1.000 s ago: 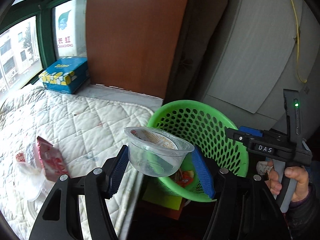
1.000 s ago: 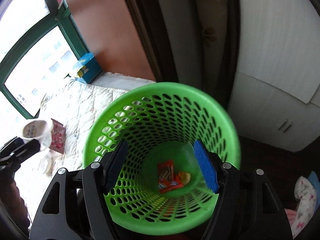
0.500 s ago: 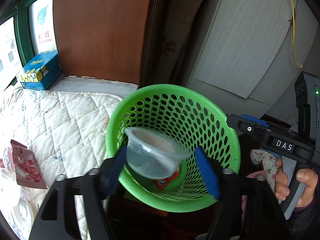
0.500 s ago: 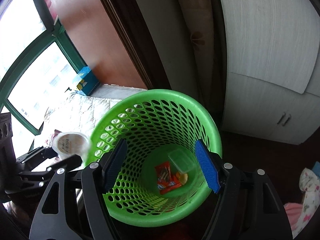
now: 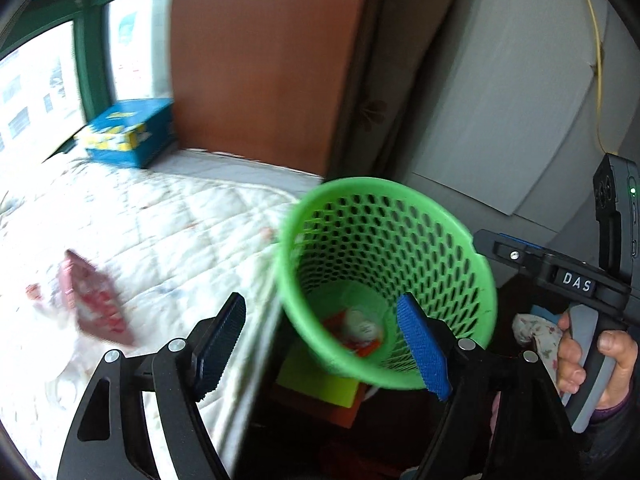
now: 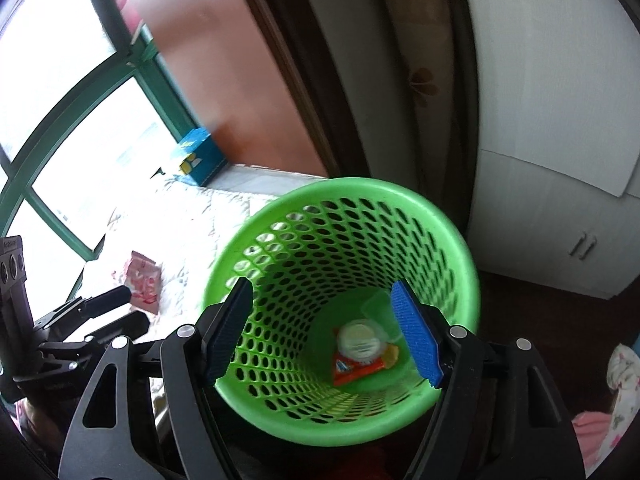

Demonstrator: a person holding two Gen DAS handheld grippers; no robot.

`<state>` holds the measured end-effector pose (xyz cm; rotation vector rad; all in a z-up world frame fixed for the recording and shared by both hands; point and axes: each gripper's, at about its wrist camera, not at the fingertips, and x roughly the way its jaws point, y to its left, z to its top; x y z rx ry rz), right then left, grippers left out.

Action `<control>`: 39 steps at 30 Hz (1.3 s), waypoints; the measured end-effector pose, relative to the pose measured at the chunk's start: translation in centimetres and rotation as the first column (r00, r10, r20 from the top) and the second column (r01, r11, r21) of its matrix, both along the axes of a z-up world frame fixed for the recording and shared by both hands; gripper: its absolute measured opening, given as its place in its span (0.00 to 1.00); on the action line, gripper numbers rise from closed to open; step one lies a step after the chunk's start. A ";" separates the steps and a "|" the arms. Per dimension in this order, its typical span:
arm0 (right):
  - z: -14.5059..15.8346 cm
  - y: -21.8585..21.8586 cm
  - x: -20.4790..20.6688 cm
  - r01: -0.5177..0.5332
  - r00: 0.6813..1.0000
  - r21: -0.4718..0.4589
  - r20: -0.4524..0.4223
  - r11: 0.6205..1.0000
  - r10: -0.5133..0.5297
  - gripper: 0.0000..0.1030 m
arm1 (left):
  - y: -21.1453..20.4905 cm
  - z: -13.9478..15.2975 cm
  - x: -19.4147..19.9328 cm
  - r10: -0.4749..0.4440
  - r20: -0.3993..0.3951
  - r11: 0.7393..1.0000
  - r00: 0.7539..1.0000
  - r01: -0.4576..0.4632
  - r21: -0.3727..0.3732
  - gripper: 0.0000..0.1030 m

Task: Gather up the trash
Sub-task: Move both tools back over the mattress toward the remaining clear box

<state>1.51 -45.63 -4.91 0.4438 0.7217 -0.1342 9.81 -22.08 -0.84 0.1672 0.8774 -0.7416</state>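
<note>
A green perforated basket (image 5: 320, 216) stands beside the bed; it also shows in the right wrist view (image 6: 460, 248). A clear plastic cup (image 6: 360, 338) lies at its bottom on an orange wrapper (image 6: 352, 370), also in the left wrist view (image 5: 362, 326). My left gripper (image 5: 324, 348) is open and empty above the basket's near-left rim. My right gripper (image 6: 324, 332) is open and empty over the basket mouth. A red snack packet (image 5: 96, 304) lies on the white quilt; the right wrist view (image 6: 142, 280) shows it too.
A blue box (image 5: 128, 132) sits on the window ledge behind the quilted bed (image 5: 168, 224). A brown panel and white cabinets (image 6: 560, 220) stand behind the basket. A green sheet (image 5: 316, 380) lies under the basket. Flowered cloth (image 5: 532, 328) lies at the right.
My left gripper has opened and let go of the clear cup, which has dropped to the bottom of the basket. The left gripper has drawn back towards the bed.
</note>
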 end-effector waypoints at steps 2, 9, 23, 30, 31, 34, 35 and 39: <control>0.2 0.8 0.4 -0.018 1.000 -0.002 0.003 1.000 0.018 0.70 | 1.8 0.1 0.3 0.045 -0.003 0.999 0.999 -0.045 -0.002 0.73; 0.9 3.9 1.7 -0.090 0.996 -0.009 0.016 0.996 0.090 0.72 | 9.1 -0.2 1.7 0.205 -0.009 0.979 0.979 -0.205 -0.009 0.73; 1.8 11.4 5.4 -0.254 0.967 -0.023 0.020 0.967 0.255 0.74 | 24.8 -3.2 5.2 0.533 0.005 0.844 0.846 -0.532 0.071 0.73; 1.7 15.0 7.1 -0.317 0.948 -0.034 0.006 0.948 0.318 0.74 | 30.8 -5.0 7.9 0.603 0.049 0.784 0.796 -0.602 0.151 0.74; 1.7 15.4 7.3 -0.325 0.946 -0.034 0.004 0.945 0.325 0.74 | 31.6 -5.4 8.4 0.608 0.047 0.779 0.793 -0.606 0.161 0.76; 1.5 16.7 8.1 -0.342 0.940 -0.034 -0.008 0.939 0.342 0.74 | 33.5 -6.6 9.2 0.620 0.035 0.767 0.784 -0.615 0.180 0.77; 1.3 17.0 8.3 -0.346 0.938 -0.032 -0.012 0.938 0.346 0.74 | 34.1 -7.0 9.6 0.622 0.025 0.767 0.782 -0.616 0.182 0.77; 0.8 18.3 9.4 -0.363 0.932 -0.028 -0.030 0.931 0.362 0.74 | 35.4 -8.5 11.0 0.627 -0.020 0.768 0.779 -0.614 0.185 0.77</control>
